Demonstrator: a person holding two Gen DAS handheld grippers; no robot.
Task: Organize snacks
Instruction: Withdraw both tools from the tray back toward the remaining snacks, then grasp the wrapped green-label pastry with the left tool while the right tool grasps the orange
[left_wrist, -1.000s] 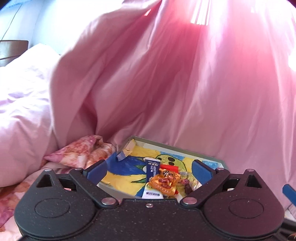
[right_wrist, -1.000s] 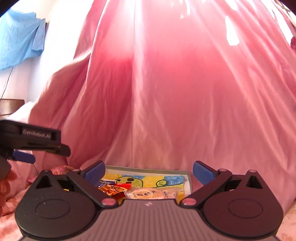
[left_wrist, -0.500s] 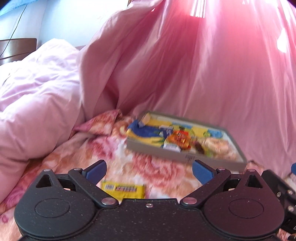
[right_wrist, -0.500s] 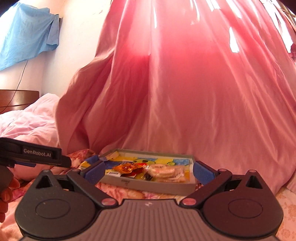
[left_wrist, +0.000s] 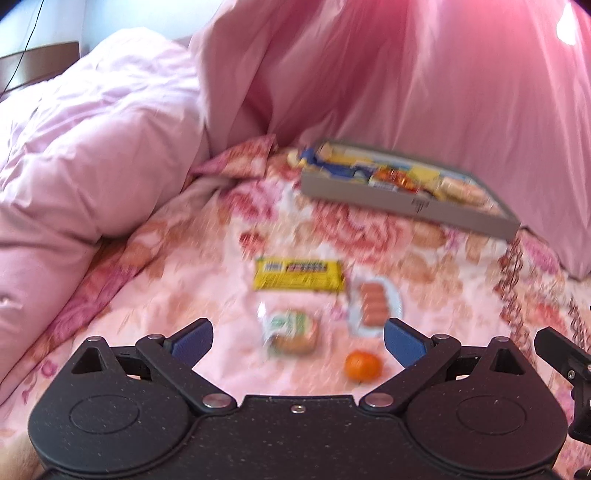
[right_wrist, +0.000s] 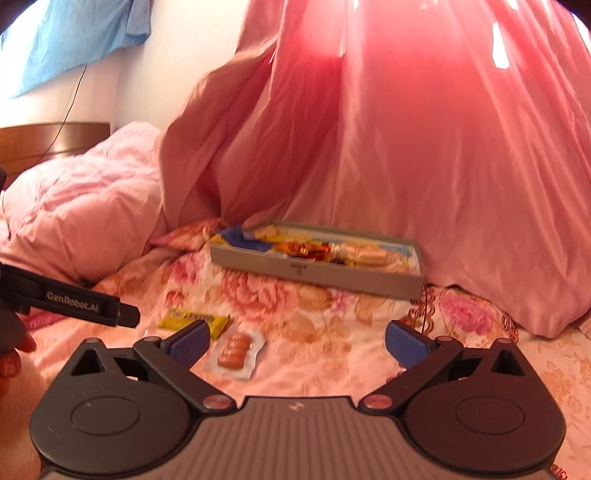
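On the floral bedspread (left_wrist: 207, 258), both the left gripper (left_wrist: 297, 338) and right gripper (right_wrist: 297, 341) hang spread wide, empty, above loose snacks (left_wrist: 299, 278); tray (right_wrist: 314, 271) beyond.

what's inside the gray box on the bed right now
The gray box holds an orange-wrapped candy pack and a clear pack of pale biscuits on a yellow-and-blue printed lining. Its near wall hides anything lower down.

Left black two-finger gripper with blue pads (left_wrist: 297, 336): jaws spread wide, empty. Right black-and-grey two-finger gripper with blue pads (right_wrist: 297, 339): jaws wide apart, empty. Both held level, side by side.
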